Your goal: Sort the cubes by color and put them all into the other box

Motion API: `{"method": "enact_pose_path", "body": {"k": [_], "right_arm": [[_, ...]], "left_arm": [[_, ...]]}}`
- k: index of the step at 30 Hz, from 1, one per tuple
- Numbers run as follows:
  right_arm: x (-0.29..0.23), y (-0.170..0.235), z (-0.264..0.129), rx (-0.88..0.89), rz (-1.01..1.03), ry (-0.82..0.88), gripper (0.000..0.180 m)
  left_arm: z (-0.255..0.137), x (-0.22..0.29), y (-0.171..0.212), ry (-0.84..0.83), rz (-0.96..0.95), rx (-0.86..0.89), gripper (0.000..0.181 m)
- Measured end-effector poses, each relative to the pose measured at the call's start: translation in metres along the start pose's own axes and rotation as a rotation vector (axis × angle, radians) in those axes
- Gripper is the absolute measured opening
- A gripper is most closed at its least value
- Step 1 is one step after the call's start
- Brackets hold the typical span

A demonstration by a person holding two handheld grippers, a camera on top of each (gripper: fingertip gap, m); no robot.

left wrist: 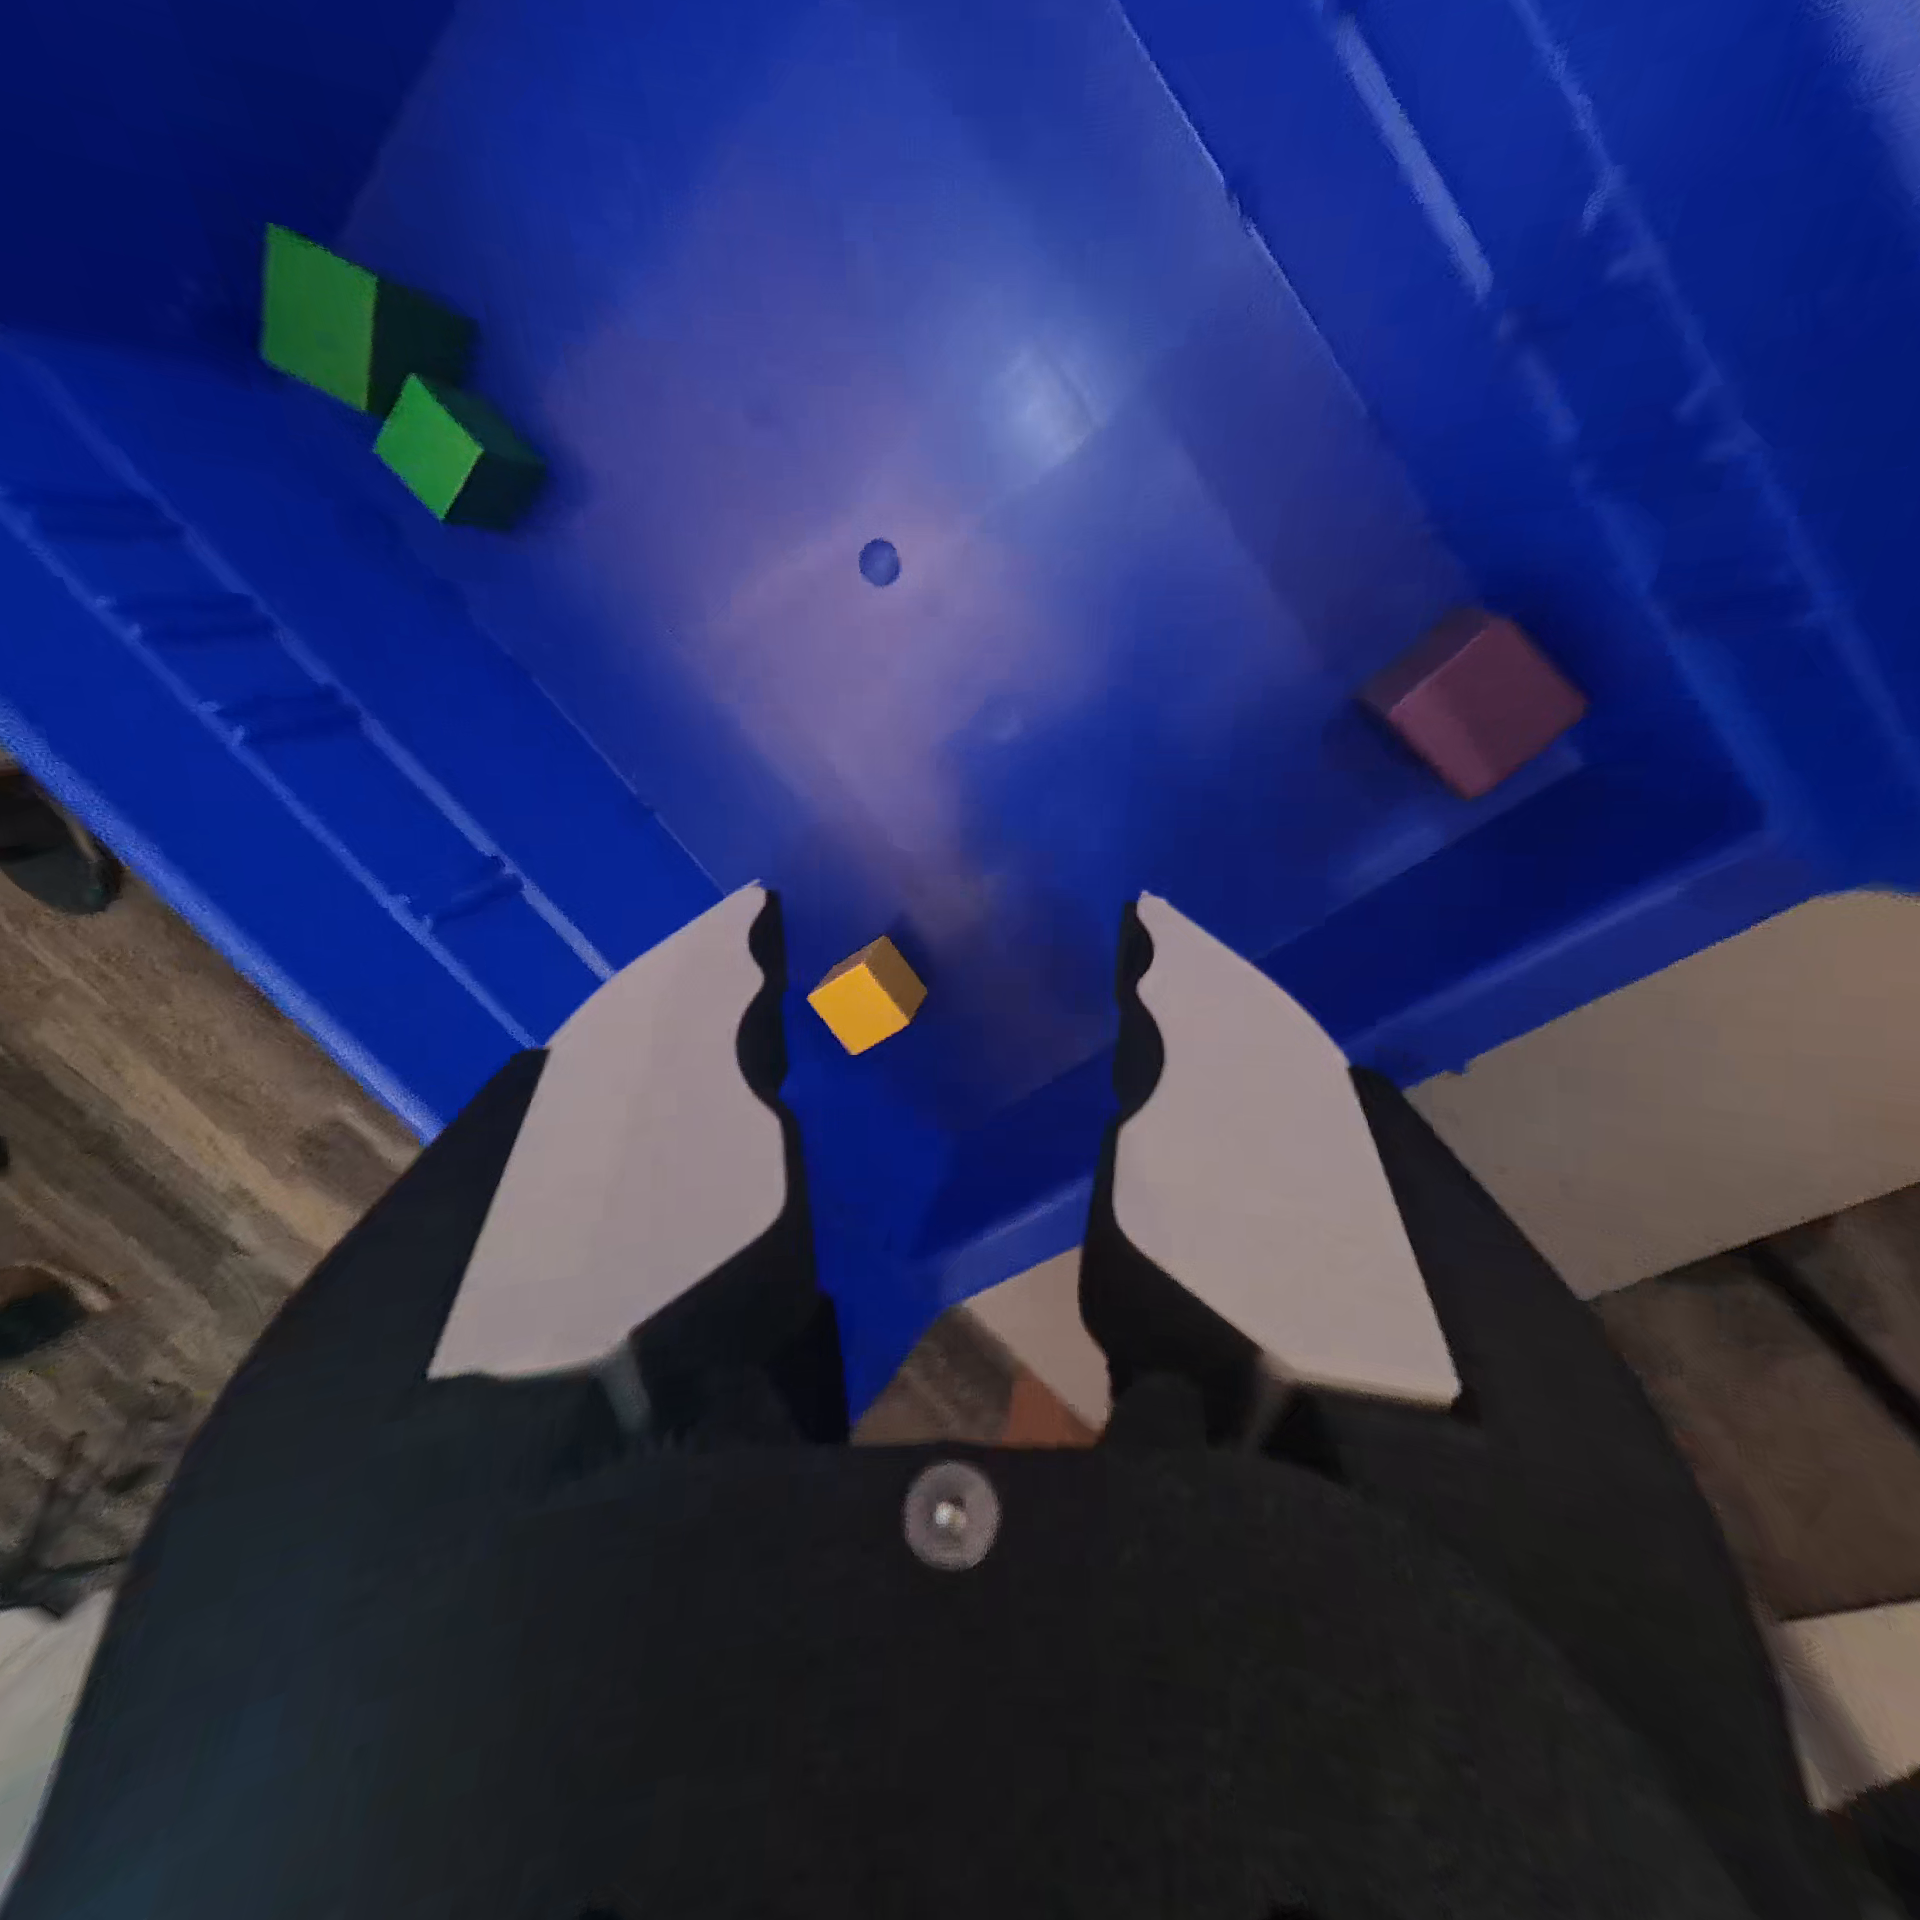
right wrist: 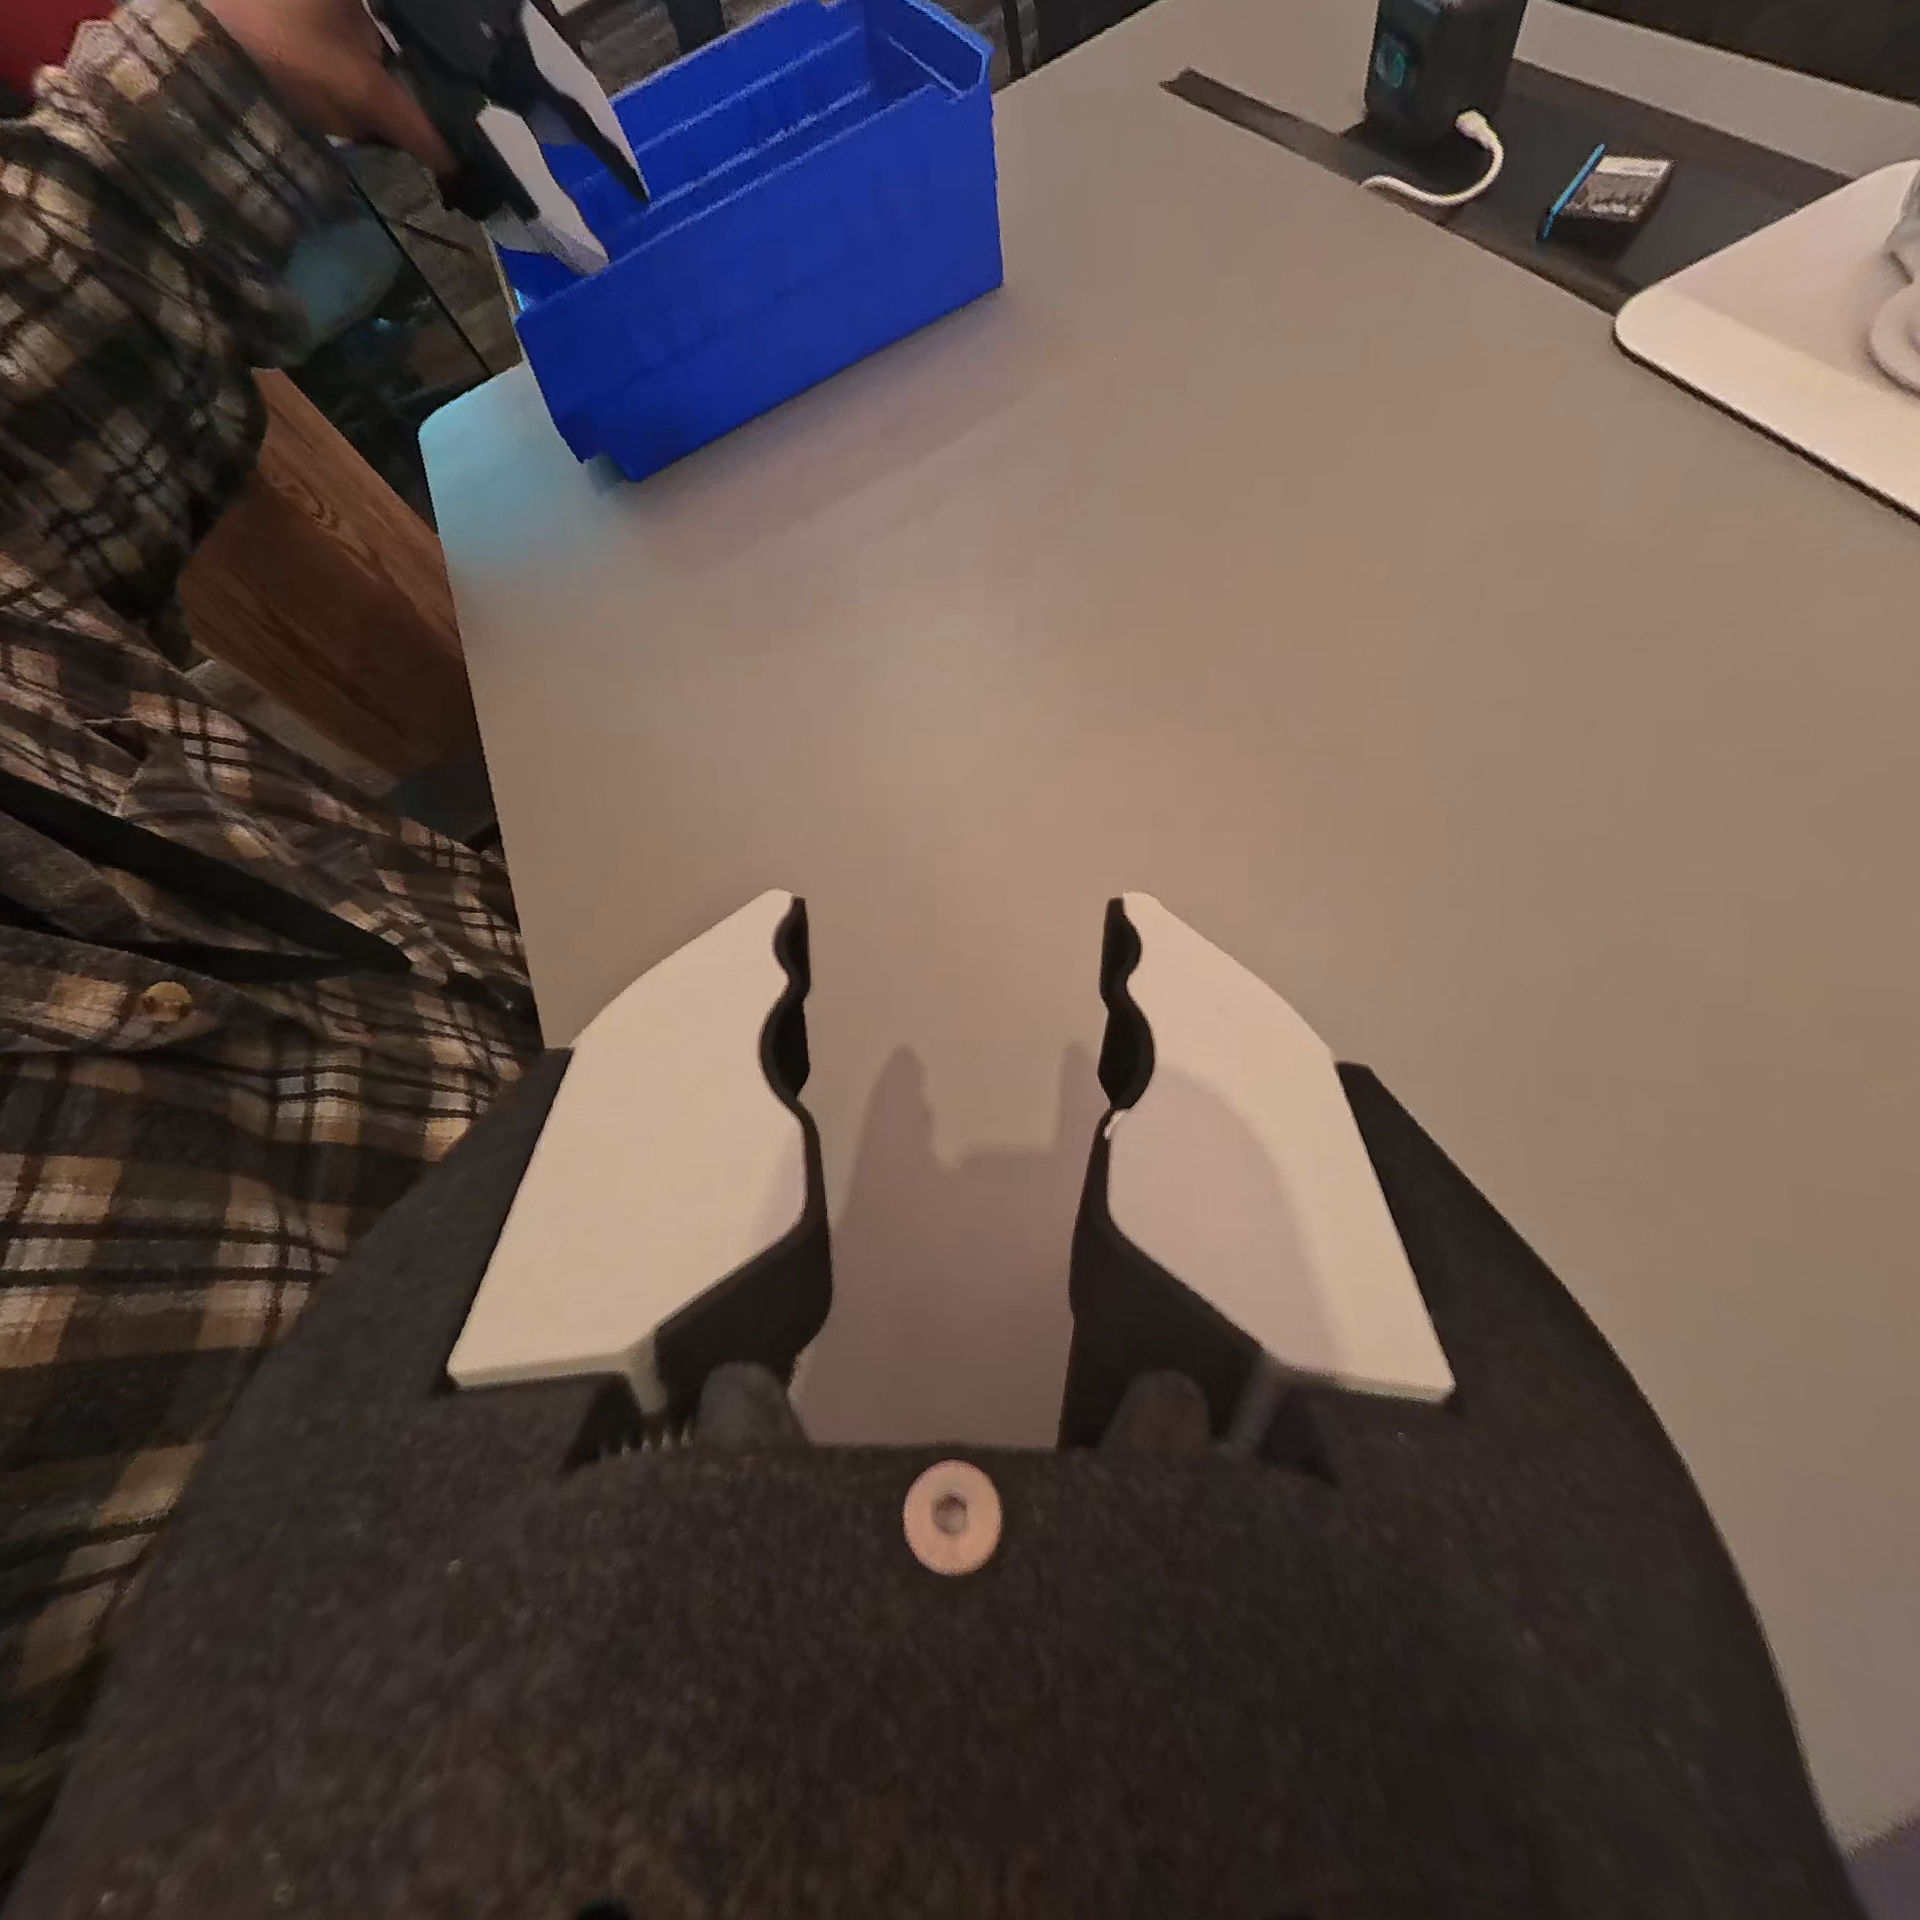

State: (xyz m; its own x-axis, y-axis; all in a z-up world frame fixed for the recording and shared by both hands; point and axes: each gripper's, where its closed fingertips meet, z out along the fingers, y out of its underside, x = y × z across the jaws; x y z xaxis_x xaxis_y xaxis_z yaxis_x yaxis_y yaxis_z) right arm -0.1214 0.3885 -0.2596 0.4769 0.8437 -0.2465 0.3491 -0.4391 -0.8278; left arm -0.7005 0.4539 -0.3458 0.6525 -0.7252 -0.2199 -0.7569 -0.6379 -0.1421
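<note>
left tool [left wrist: 951, 914] spread wide & empty over small yellow cube [left wrist: 865, 995] in blue plastic box [left wrist: 1351, 312]; shift slightly left to center before pinching; right tool [right wrist: 954, 914] idle, spread, empty.

bin floor [left wrist: 935, 416] mostly open, walls [left wrist: 260, 727] seemingly close

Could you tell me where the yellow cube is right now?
In the left wrist view, the yellow cube lies on the blue box floor, just beyond the open left gripper.

Grey table [right wrist: 1299, 644], wooden cabinet [right wrist: 322, 613] beside it, wood-grain floor [left wrist: 156, 1195], dim warm light
</note>
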Motion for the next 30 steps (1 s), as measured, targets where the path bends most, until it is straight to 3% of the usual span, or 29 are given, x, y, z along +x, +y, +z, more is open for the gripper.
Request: {"method": "enact_pose_path", "body": {"k": [6, 14, 23, 30], "right_arm": [[-0.008, -0.007, 0.003, -0.020, -0.032, 0.016, 0.054], [-0.016, -0.012, 0.003, -0.020, -0.057, 0.036, 0.055], [-0.029, -0.020, -0.006, -0.003, -0.097, 0.046, 0.055], [-0.038, -0.003, -0.025, 0.056, -0.079, 0.053, 0.053]], "left_arm": [[0.010, -0.007, 0.023, 0.036, 0.361, -0.120, 0.058], [0.038, -0.017, 0.060, 0.060, 0.539, -0.418, 0.054], [0.054, -0.019, 0.062, 0.059, 0.530, -0.503, 0.024], [0.026, -0.034, 0.035, -0.011, 0.383, -0.373, 0.023]]}}
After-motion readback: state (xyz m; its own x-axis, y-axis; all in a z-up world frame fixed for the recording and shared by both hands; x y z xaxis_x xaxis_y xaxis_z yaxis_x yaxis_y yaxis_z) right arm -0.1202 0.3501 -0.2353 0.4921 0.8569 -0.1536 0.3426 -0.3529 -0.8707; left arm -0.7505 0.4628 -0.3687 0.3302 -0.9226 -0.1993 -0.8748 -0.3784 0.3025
